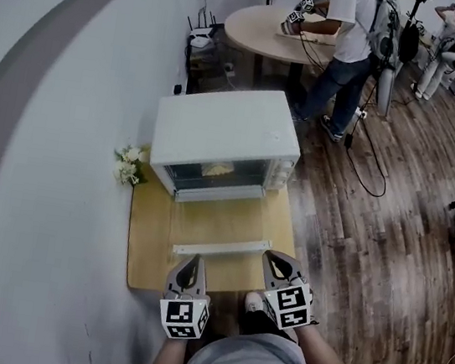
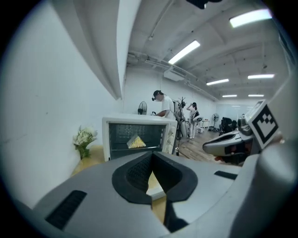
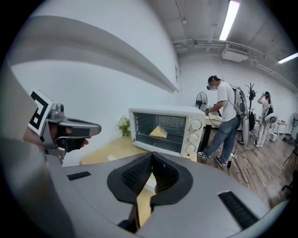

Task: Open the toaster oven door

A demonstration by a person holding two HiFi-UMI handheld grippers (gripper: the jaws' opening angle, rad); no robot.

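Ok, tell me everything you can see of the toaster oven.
The toaster oven is a white, boxy, metal-looking unit standing upright on a wooden table. Its glass door is folded down open, with a white bar handle at its outer edge. Three knobs run down the right of its front. Inside, a yellowish wedge of food sits on the wire rack. White flowers stand beside its left side.

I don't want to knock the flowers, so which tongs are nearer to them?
Left. The left tongs hang right of the flowers, nearer the person; the right tongs are farther right.
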